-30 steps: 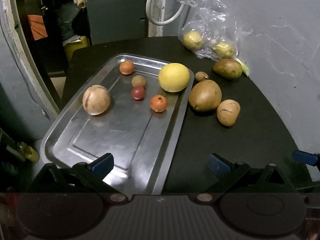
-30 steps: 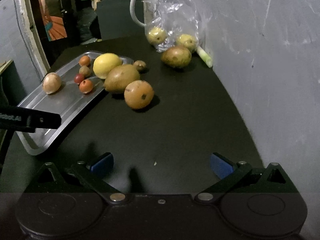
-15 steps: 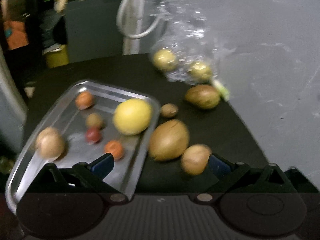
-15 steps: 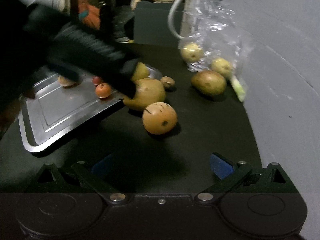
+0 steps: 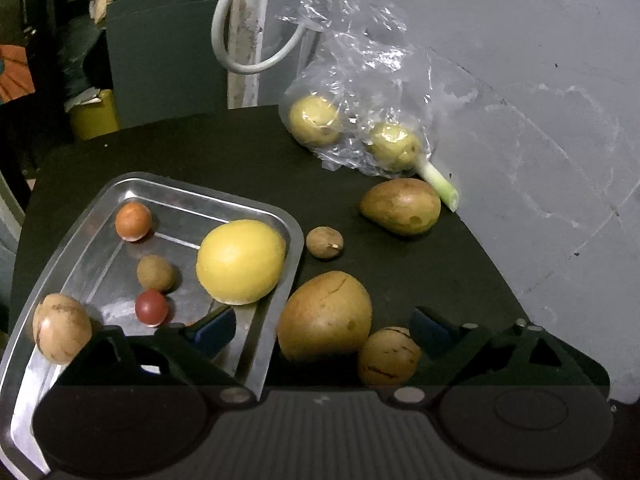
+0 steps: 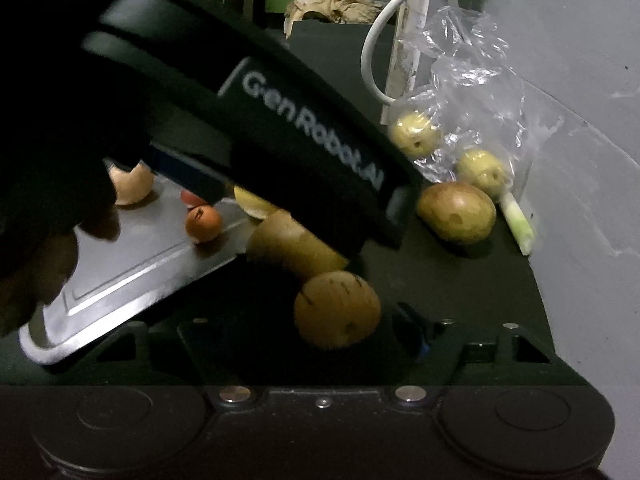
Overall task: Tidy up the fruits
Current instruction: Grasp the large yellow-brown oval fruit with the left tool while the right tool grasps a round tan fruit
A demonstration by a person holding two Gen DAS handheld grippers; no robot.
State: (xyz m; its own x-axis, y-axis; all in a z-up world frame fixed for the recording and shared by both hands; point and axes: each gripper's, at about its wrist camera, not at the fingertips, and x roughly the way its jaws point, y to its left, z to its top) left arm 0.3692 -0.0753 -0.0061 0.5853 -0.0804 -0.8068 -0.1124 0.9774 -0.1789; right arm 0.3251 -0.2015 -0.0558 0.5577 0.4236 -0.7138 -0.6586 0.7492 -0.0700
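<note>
A steel tray (image 5: 256, 360) at the left holds a big yellow citrus (image 5: 240, 262), a tan fruit (image 5: 61, 333) and three small fruits. A large brown mango (image 5: 325, 317) and a round striped fruit (image 5: 389, 356) lie on the black table beside the tray. My left gripper (image 5: 320, 328) is open, its blue pads either side of these two. In the right wrist view, my right gripper (image 6: 308, 336) is open around the round striped fruit (image 6: 337, 310), which sits close to the right pad. The left gripper's body (image 6: 280, 140) crosses that view and hides part of the mango.
A second mango (image 5: 401, 207), a small brown nut-like fruit (image 5: 324, 242), a green stalk (image 5: 438, 180) and a clear bag (image 5: 360, 80) with two yellow fruits lie near the grey wall at the right. A hand (image 6: 40, 260) shows at the left of the right wrist view.
Both grippers have moved forward to the fruits beside the tray. The left one swung right from over the tray to the mango and now crosses the right wrist view.
</note>
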